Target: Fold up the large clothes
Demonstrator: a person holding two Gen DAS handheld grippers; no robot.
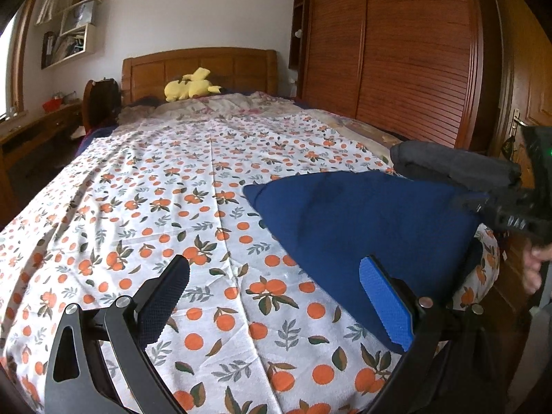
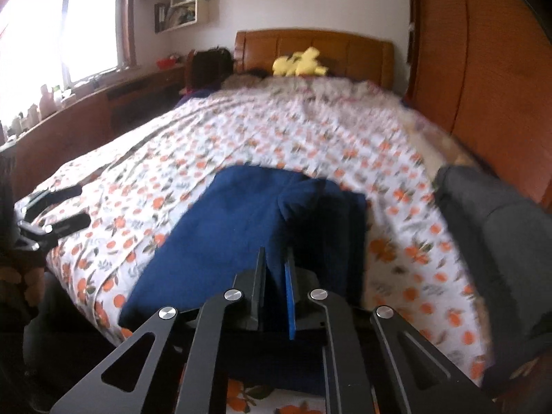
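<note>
Right gripper (image 2: 275, 269) pinches navy garment (image 2: 241, 227), long axis toward headboard (image 2: 314, 46).

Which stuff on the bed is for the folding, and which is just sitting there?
For the folding:
blue garment
right gripper, pinching it
left gripper, open
folded grey clothes

Just lying about:
yellow plush toy
orange-print bedspread
wall shelves

Soft matt navy cloth garment (image 2: 220, 241); thin creased cotton sheet (image 1: 172, 179) printed with oranges; glossy slatted wood wardrobe (image 1: 407, 55); left hand-held gripper (image 1: 276, 293), matt black metal with ribbed rubbery pads (image 1: 386, 307).
</note>
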